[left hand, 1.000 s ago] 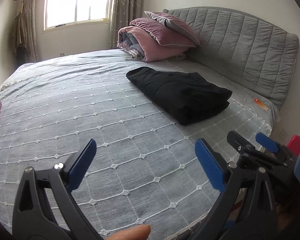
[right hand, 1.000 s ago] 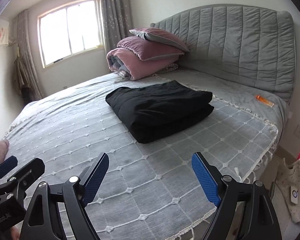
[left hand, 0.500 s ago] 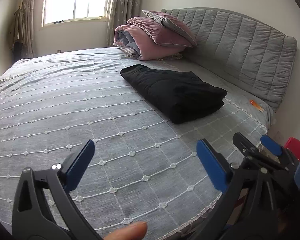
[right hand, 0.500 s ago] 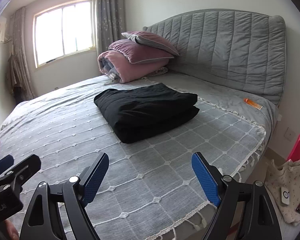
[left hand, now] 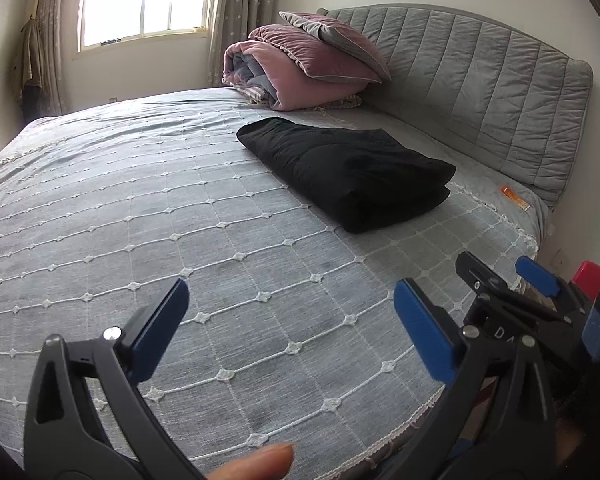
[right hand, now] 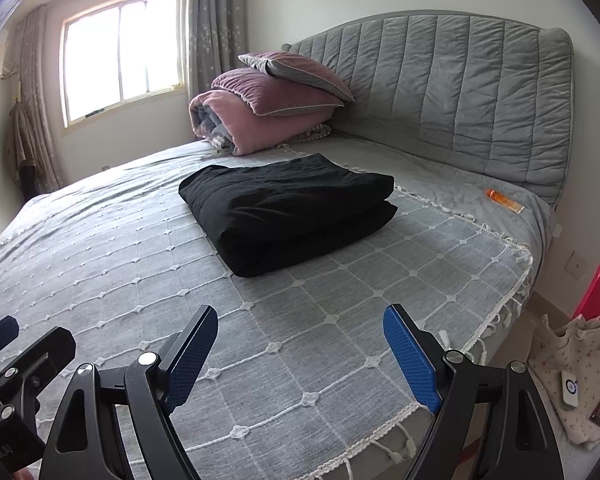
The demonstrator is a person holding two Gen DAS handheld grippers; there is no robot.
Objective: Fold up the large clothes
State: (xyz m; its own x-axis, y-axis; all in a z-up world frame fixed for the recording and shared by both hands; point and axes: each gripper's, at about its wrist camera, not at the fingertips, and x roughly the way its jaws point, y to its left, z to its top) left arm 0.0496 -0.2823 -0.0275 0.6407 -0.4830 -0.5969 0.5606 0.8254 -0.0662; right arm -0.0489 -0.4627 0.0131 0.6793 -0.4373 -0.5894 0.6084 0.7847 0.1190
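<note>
A black garment [left hand: 348,172] [right hand: 288,210] lies folded in a thick rectangle on the grey bedspread [left hand: 180,220] [right hand: 320,312], toward the headboard side. My left gripper [left hand: 290,312] hovers open over the bed's near edge, well short of the garment, with nothing between its blue pads. My right gripper [right hand: 300,344] is open too, empty, and also short of the garment. In the left wrist view the right gripper [left hand: 504,276] shows at the right edge. A fingertip [left hand: 256,462] of the person pokes in at the bottom.
Pink pillows and a rolled quilt [right hand: 260,108] are stacked by the grey padded headboard [right hand: 460,92]. An orange tube [right hand: 504,200] lies near the headboard. A red stool [right hand: 596,296] and a floral cloth with small devices [right hand: 572,376] sit right of the bed. A window [right hand: 120,56] is behind.
Both views have shifted slightly, so the folded garment sits a little differently in frame. The garment itself has not moved, and both grippers stay open.
</note>
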